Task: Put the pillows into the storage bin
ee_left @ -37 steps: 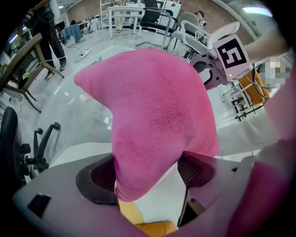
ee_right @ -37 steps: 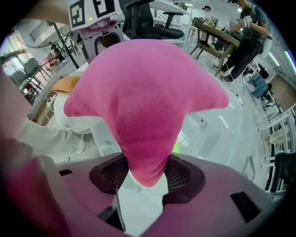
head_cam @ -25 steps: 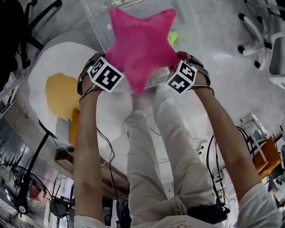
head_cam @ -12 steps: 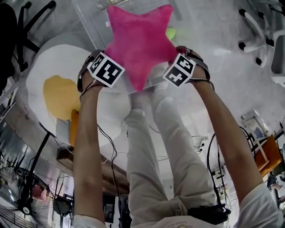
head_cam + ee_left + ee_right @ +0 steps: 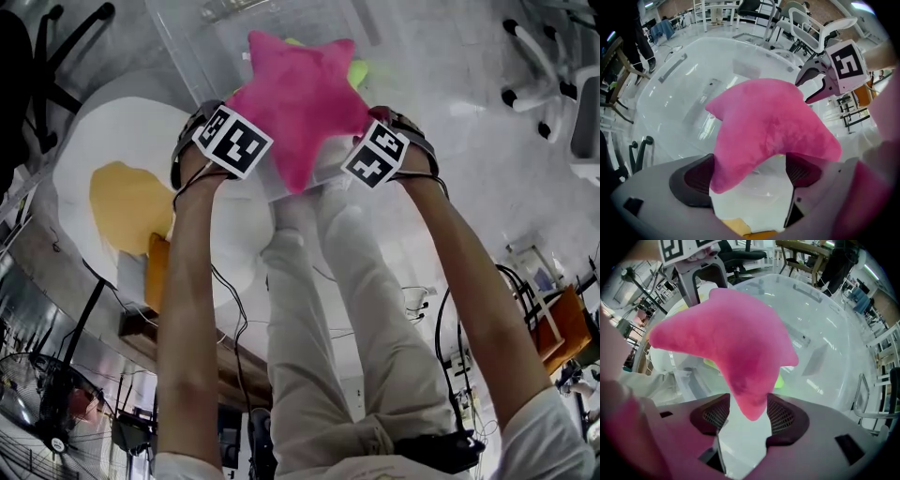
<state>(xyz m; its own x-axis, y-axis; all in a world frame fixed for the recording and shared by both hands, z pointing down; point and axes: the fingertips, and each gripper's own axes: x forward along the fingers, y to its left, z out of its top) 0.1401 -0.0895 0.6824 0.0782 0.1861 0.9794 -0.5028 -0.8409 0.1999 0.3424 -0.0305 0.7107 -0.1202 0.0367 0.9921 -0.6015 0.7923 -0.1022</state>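
Progress: a lime-green pillow (image 5: 782, 380) lies in the clear storage bin (image 5: 679, 98); the pink star pillow (image 5: 298, 103) hangs over the bin's opening, not yet inside.
Left gripper (image 5: 750, 173): its fingers (image 5: 696, 176) have just been opening and stand spread; one star arm leans on one finger, the other finger is free.
Right gripper (image 5: 743, 416): its fingers pinch another star tip.
Remaining: as I judge, releasing the star into the bin.

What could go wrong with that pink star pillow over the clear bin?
The left claw has just been opening with one pillow arm between its jaws; the right claw pinches only a tip, so the pillow may swing or slip early. One point hangs over the near rim of the bin and could catch there.
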